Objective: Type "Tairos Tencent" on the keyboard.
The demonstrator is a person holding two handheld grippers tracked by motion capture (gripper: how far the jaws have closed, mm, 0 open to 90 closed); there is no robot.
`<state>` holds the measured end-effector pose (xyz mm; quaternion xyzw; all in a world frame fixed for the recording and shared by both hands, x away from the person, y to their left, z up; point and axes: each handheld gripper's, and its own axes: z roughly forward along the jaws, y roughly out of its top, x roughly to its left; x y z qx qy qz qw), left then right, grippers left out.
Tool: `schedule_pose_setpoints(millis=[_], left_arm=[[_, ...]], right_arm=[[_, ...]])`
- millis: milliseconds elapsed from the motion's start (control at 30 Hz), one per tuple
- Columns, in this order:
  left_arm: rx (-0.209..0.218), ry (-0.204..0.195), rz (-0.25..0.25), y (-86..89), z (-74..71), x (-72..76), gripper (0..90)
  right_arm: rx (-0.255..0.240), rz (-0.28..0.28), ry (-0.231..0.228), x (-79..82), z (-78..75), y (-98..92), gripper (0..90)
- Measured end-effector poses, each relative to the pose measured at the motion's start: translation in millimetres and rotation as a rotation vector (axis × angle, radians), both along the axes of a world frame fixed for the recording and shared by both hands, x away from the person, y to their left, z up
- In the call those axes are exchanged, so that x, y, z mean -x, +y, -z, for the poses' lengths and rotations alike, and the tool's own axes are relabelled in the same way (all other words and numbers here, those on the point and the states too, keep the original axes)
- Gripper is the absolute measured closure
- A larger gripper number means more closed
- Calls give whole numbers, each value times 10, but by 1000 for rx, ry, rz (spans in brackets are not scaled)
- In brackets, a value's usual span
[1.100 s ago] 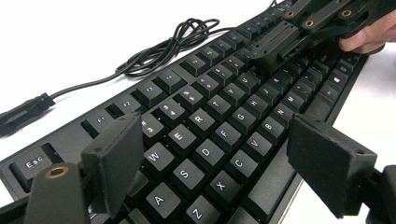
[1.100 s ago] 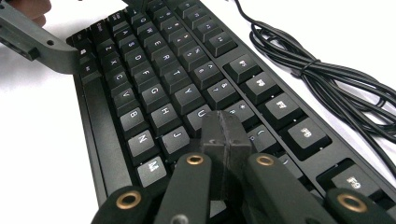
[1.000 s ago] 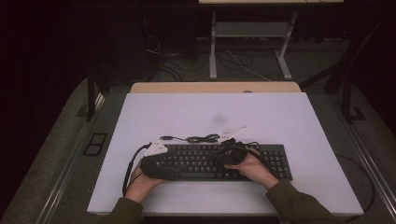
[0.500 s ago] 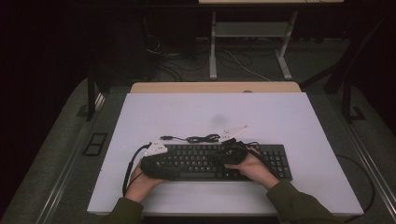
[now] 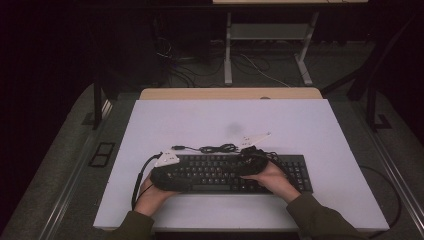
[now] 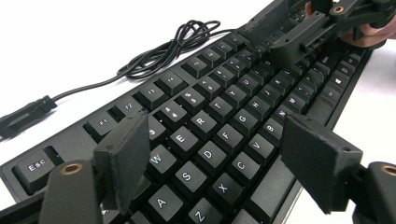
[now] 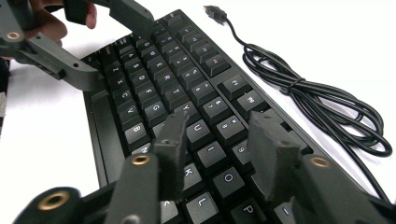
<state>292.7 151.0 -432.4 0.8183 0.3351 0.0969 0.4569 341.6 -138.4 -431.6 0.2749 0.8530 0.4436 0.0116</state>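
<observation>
**Overhead, a white surface in a dark room**

Overhead, the white surface [image 5: 300, 130] carries a black keyboard [image 5: 225, 172] near its front edge, its coiled cable [image 5: 217, 148] just behind. The left hand-held gripper [image 5: 167, 176] hangs over the keyboard's left end, jaws apart and closing slightly, grasping nothing. The right hand-held gripper [image 5: 250, 161], jaws just opening, hovers over the middle keys, empty. Beyond stand a wooden table edge [image 5: 230, 93], metal legs [image 5: 228, 55] and floor cables [image 5: 260, 67].

High overview; low close keyboard [image 5: 235, 172] views

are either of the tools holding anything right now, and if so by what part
Nothing is held. The left tool and right tool both hover open over the keyboard; the right's jaws have just been opening, with only keys beneath.
</observation>
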Motion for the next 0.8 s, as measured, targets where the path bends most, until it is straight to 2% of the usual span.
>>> schedule_pose_setpoints(millis=[200, 367, 667, 800], left_arm=[[2, -3, -1, -3, -2, -20, 314], [-3, 5, -11, -7, 5, -45, 387], [-15, 0, -18, -45, -6, -97, 605], [-14, 6, -5, -62, -13, -117, 713]], right_arm=[[1, 6, -21, 27, 3, -18, 440], [-4, 23, -32, 40, -3, -53, 394], [-12, 61, -45, 64, -18, -145, 372], [-16, 68, -51, 76, -24, -177, 363]])
